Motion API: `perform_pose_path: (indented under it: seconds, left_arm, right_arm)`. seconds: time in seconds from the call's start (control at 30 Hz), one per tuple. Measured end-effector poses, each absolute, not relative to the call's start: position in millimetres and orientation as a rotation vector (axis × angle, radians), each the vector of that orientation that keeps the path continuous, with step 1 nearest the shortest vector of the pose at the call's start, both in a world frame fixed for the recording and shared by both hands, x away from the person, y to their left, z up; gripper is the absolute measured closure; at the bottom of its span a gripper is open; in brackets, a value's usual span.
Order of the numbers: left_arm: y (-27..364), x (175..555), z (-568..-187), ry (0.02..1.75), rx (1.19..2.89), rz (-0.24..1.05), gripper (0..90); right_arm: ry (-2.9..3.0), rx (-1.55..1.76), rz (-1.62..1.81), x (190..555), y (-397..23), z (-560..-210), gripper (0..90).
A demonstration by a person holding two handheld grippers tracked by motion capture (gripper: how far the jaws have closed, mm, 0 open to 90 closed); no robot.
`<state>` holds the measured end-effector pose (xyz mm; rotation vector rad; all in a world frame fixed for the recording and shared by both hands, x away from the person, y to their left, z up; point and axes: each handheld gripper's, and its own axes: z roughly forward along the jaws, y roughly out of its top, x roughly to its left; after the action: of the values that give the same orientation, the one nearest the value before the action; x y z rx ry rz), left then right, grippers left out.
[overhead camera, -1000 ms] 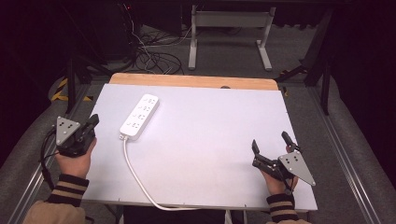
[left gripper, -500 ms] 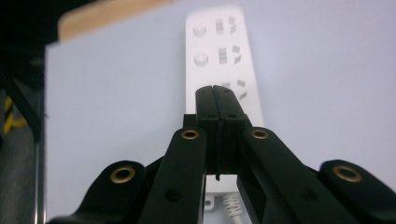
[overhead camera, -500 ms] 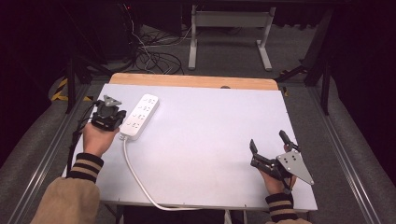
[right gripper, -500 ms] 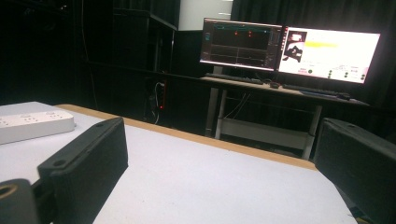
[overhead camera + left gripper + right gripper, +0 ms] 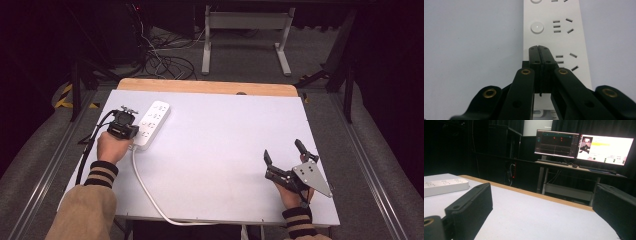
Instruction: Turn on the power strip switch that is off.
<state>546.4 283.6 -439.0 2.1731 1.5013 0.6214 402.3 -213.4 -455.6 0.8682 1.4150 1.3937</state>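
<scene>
Our left gripper point(image 5: 539, 48) is clenched tight with nothing between its jaws, the two black tips pressed flat together into one blunt point. That point sits over the white power strip point(image 5: 150, 123), at the round switch buttons point(image 5: 537, 27) that run down one side of it, with the socket slots just beside them. From the left gripper view we cannot tell whether the tips already touch the plastic or hover just above it.

We judge the step in hand to be pressing a switch on the strip with the closed tips. To do it well, we should keep the jaws shut so they act as one finger, centre them on a single button rather than on the ridge between button and slots, and push straight down, not at a slant, so the light strip does not skid across the table point(image 5: 225, 130). A short, firm press and a clean lift should do.

The strip lies near the far left part of the white tabletop, angled, its white cable point(image 5: 145, 192) curving back toward the near edge. We should keep our hand point(image 5: 112, 147) off that cable so it does not tug the strip.

Our right gripper point(image 5: 282, 160) rests well apart at the near right of the table, jaws spread wide and holding nothing; it could steady the strip if needed.
</scene>
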Motion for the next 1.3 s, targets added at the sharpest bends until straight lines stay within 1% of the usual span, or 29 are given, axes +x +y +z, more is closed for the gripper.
perform_pose_path:
  seconds: [0.43,0.6,0.67,0.77,0.87,0.93,1.1,1.2,1.23,1.3]
  left_arm:
    - [286,549,-443,1.510,2.152,0.597,90.0]
    - [285,548,-445,1.516,2.137,0.630,90.0]
    - [285,547,-446,1.515,2.150,0.663,90.0]
    - [288,547,-447,1.521,2.122,0.628,90.0]
    - [290,547,-447,1.512,2.112,0.626,90.0]
    - [290,545,-448,1.516,2.097,0.636,90.0]
    - [284,546,-449,1.506,2.127,0.674,90.0]
    - [283,544,-452,1.506,2.105,0.684,90.0]
    - [276,542,-454,1.500,2.126,0.758,90.0]
    - [274,541,-454,1.501,2.124,0.777,90.0]
  right_arm:
    - [1.407,0.867,1.404,400,-214,-455,3.8]
    - [1.413,0.858,1.412,399,-210,-454,3.8]
    - [1.411,0.857,1.413,399,-210,-454,3.8]
    - [1.402,0.860,1.413,398,-212,-453,3.8]
    - [1.395,0.864,1.418,398,-213,-452,3.8]
    - [1.395,0.865,1.418,398,-213,-452,3.8]
    - [1.397,0.862,1.419,399,-212,-452,3.8]
    - [1.400,0.861,1.419,399,-212,-452,3.8]
    - [1.394,0.862,1.417,399,-211,-452,3.8]
    - [1.391,0.860,1.420,398,-212,-452,3.8]
